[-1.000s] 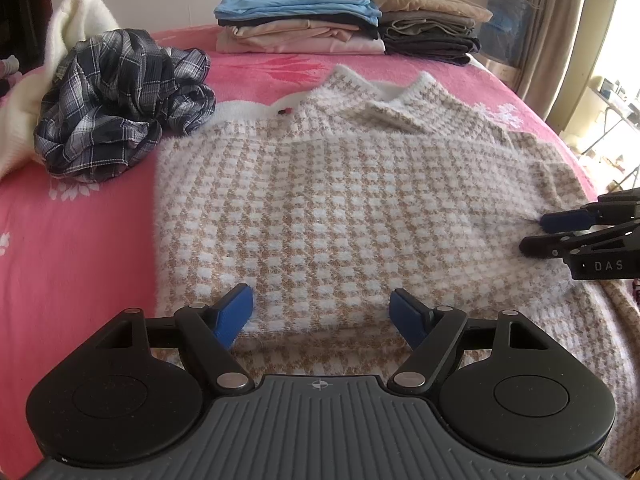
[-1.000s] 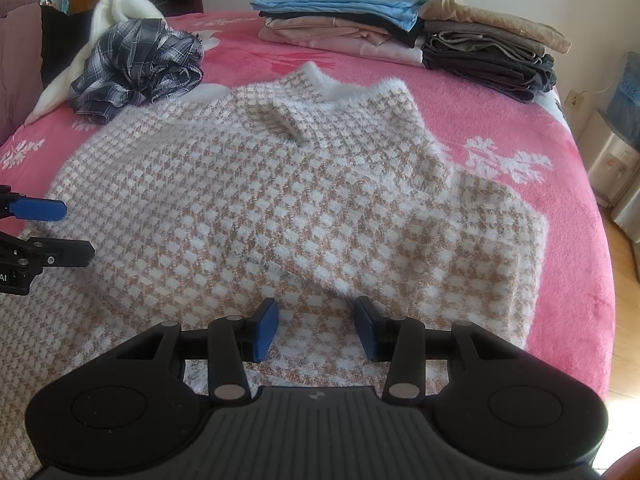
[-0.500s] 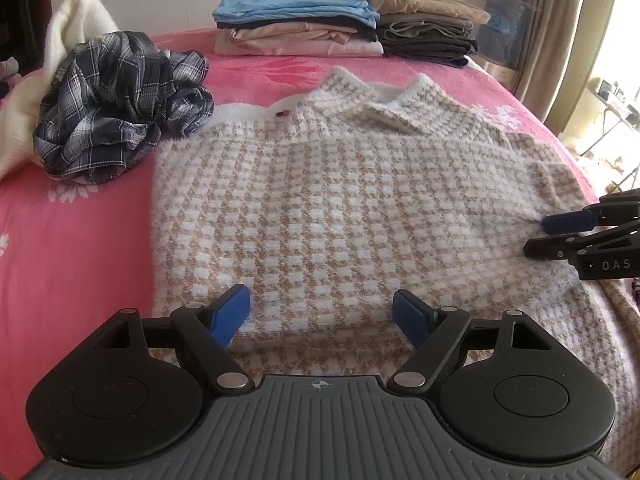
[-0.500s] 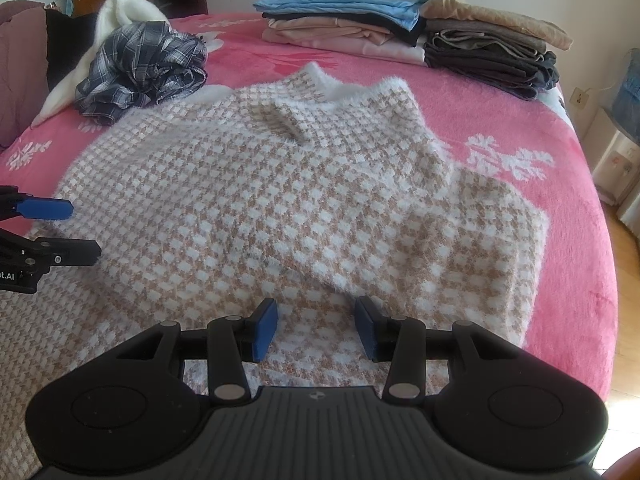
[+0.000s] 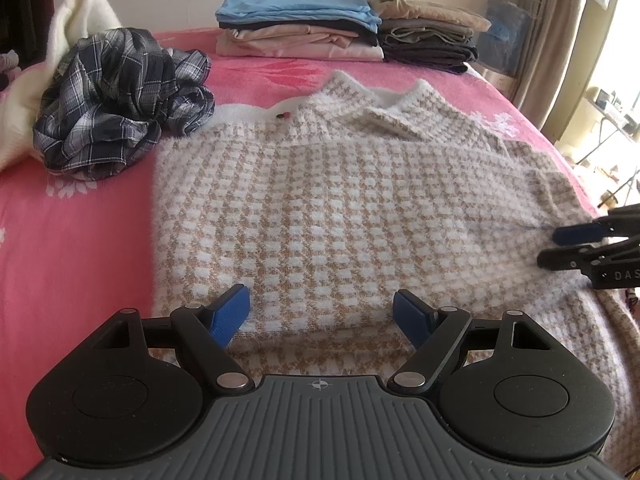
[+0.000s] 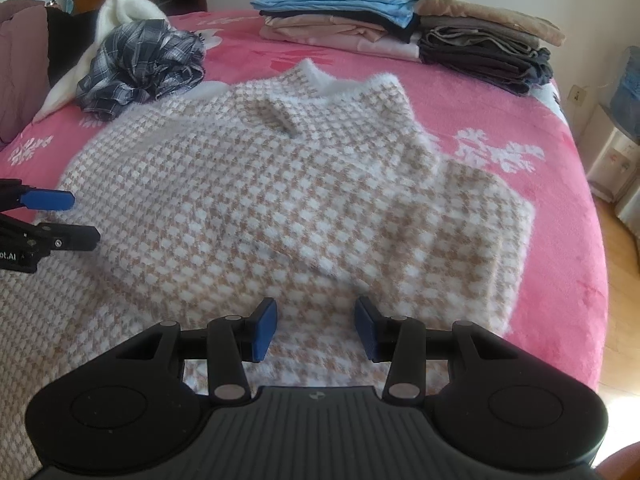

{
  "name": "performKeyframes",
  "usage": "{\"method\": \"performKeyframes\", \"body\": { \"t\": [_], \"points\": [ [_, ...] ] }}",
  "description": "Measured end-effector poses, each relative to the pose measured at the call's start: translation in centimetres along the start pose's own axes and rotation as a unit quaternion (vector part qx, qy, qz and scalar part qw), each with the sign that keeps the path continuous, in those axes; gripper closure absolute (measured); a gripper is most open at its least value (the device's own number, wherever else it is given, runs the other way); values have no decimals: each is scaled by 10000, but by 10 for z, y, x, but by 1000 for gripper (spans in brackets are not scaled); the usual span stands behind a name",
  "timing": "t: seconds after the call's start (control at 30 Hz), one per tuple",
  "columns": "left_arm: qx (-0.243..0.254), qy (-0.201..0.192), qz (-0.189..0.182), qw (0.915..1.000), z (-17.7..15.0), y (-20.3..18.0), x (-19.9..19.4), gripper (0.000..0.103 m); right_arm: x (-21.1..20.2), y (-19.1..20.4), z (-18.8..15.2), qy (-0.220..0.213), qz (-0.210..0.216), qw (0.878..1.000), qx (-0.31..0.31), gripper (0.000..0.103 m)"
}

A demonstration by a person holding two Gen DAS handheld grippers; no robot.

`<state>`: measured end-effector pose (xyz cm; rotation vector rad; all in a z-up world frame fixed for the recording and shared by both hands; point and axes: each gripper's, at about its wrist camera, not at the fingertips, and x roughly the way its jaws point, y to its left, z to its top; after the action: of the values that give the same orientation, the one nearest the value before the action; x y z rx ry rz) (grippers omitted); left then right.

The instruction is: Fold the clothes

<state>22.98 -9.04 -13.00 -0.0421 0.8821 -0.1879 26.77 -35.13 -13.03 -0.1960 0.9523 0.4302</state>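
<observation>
Clearly the fuzzy checked sweater (image 6: 248, 200) lies spread on the pink bed (image 6: 520, 128), its sides seemingly turned inward, so a fold looks under way. Both the left gripper (image 5: 322, 314) and right gripper (image 6: 316, 330) hover over its near edge, fingers spread, holding nothing. Next probably calls for pinching that near edge and carrying it toward the collar

Left gripper (image 5: 322, 314) held low with its blue pads spread wide; right gripper (image 6: 316, 328) level beside it, jaws parted too though narrower, neither pinching anything
</observation>
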Motion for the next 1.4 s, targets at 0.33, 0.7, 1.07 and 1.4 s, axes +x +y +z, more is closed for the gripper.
{"method": "performKeyframes", "body": {
  "t": [0.33, 0.7, 1.07, 1.4],
  "points": [
    [-107, -103, -37, 9999, 1, 2, -5, 23, -32, -13, -10, -283, -359, 9990, 8, 57],
    [-175, -632, -447, 9968, 6, 2, -20, 21, -38, -32, -7, -499, -393, 9969, 459, 57],
    [-250, -632, -466, 9966, 8, 9, -17, 21, -34, -23, -3, -449, -393, 9977, 310, 57],
    [-833, -917, -792, 9891, 37, 23, -22, 21, -41, -28, 17, -591, -481, 9950, 650, 57]
  ]
}}
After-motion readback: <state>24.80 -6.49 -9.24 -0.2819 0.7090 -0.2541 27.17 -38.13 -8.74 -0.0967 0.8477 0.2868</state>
